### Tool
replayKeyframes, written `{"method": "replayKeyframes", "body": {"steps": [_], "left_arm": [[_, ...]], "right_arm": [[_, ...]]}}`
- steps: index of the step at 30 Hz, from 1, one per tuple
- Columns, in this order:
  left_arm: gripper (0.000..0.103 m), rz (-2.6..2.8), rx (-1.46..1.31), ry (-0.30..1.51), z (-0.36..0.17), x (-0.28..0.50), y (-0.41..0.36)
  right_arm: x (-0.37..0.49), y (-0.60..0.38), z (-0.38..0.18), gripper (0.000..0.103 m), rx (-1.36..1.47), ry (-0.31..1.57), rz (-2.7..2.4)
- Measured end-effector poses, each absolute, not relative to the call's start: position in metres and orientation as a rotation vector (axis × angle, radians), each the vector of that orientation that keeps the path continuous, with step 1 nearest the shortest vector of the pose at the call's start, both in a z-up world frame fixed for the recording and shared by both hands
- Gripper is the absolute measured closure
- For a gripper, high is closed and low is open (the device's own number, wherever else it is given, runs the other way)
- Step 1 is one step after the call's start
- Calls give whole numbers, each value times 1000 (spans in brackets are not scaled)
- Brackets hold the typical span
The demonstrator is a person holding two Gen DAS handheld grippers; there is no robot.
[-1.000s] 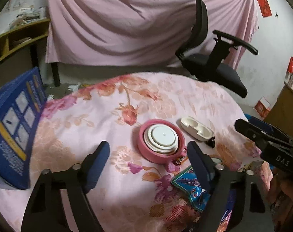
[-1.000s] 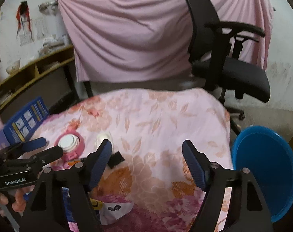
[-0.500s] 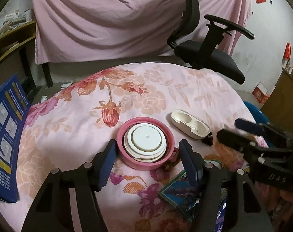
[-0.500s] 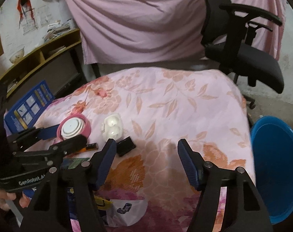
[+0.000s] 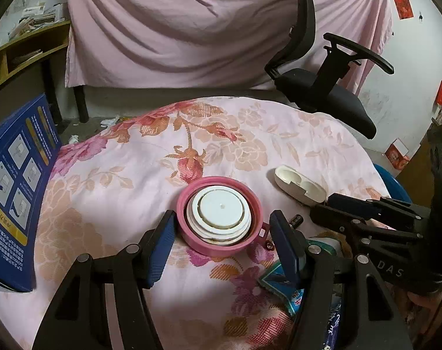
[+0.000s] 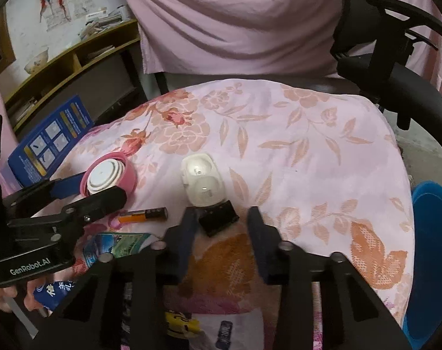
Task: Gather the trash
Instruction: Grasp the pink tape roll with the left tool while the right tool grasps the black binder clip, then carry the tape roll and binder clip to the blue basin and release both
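Observation:
A pink round lid with white inserts lies on the floral tablecloth; it also shows in the right wrist view. My left gripper is open, its blue fingers on either side of the lid, not touching. My right gripper is open around a small black block, just below a white plastic case. A battery and snack wrappers lie between the grippers.
A blue box stands at the table's left edge. A blue bin sits on the floor at the right. A black office chair stands behind the table, with a pink drape beyond it.
Both grippers moved forward and down. The left now flanks the pink lid; the right has narrowed and come around the black block.

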State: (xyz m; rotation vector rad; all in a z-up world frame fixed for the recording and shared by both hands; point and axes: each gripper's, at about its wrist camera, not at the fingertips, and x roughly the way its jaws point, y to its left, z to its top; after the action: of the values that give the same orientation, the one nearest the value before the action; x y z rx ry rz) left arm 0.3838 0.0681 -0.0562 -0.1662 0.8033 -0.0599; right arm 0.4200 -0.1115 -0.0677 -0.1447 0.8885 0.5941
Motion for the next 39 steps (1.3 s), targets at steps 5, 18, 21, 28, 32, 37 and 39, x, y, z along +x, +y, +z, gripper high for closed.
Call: {"method": "replayKeyframes", "body": {"steps": [5,18,21,28,32,37,39], "left_arm": [[44,-68,-172,801,-57,383,68],[44,-48,-155,675,-43,365,67],[44,-41,-150,622,-37,359,64],[44,-28,-147,453,-21,338,57],[44,-13,-146,361,-13,327,54],[44,5,-149,225,-2,305,49],[44,12,-155,185,1,298,48]], "right_arm": [[417,-111,-67,76,-147,882,612],[382,-122,-45,77,-146,698,566],[377,-124,-39,77,-143,647,555],[359,-139,-21,76,-84,473,507],[349,-148,-10,77,-50,361,485],[336,-159,3,77,-23,223,458],[330,-163,9,76,-17,165,442]]}}
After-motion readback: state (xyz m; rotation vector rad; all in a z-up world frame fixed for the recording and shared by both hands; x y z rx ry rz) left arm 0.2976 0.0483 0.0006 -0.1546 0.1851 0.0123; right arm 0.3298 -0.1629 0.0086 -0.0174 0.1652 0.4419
